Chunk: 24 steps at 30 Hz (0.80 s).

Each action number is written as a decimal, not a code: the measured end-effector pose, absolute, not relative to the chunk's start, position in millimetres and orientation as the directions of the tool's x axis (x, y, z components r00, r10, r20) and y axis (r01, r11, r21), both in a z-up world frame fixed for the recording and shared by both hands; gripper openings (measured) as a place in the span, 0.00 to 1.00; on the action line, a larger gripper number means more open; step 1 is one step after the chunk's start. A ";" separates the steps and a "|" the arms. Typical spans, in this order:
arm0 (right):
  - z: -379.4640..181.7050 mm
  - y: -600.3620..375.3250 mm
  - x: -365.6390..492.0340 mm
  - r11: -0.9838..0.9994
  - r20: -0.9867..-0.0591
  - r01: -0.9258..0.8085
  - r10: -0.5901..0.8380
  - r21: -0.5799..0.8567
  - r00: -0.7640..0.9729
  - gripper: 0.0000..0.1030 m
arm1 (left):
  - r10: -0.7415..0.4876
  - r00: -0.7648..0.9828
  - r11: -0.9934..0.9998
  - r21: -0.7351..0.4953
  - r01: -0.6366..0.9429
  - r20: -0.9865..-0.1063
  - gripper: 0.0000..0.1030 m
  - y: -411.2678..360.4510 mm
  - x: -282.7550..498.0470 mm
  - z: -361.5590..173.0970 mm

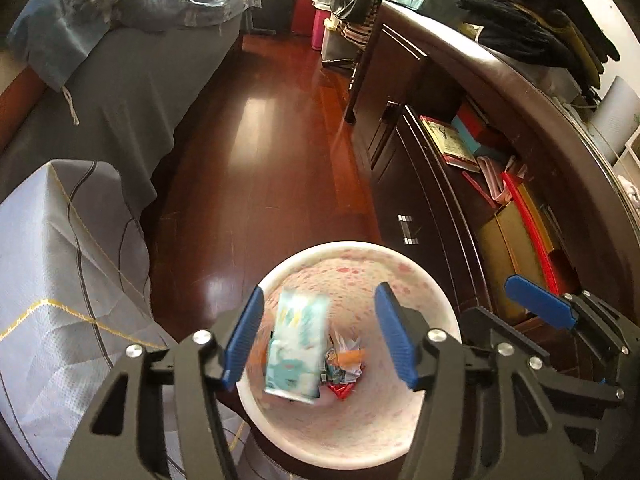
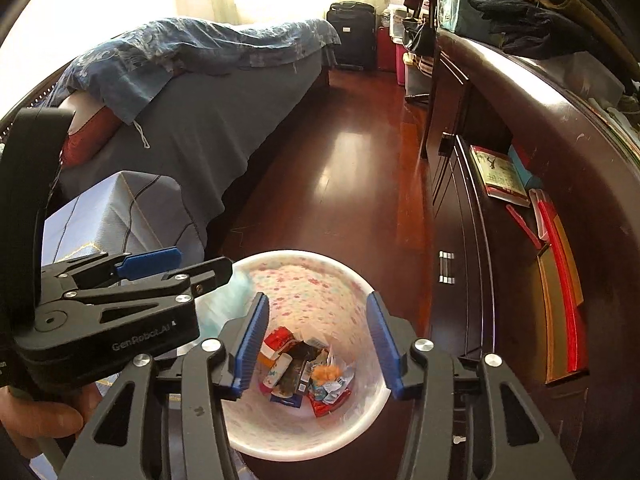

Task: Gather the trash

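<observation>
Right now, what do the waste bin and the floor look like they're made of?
Waste bin: probably plastic, white with a pink floral print; smooth, thick rolled rim. Floor: looks like reddish wood planks, glossy; plank seams and bright window reflections show, though laminate is possible.

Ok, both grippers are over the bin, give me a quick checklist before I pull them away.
1. Left gripper open: ok, nothing touches its blue pads.
2. Pale blue packet released: ok, blurred between the open jaws, above the bin's opening.
3. Packet settled in the bin: cannot tell, it looks mid-fall.
4. Right gripper empty: ok, open, only the bin below it.
5. Bin upright: ok, wrappers lie at the bottom.
6. Room left in the bin: ok, the trash sits well below the rim.
</observation>
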State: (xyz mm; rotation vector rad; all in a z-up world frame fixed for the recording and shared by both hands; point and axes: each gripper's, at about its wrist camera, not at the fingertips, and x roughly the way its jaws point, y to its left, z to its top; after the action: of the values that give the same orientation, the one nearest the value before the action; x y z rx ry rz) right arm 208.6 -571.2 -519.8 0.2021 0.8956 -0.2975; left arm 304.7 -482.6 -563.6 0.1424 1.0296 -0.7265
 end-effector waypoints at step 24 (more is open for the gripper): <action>-492.6 -511.9 189.3 0.949 -0.811 0.314 -0.159 0.032 0.563 0.64 | -0.442 0.405 0.838 -0.208 0.504 -0.801 0.69 -391.2 297.5 -505.0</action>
State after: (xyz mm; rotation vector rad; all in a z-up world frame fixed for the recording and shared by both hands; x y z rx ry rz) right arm 189.3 -511.9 -492.6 0.1801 0.9330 -0.2799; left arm 297.5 -391.2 -505.0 0.0705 0.9878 -0.5975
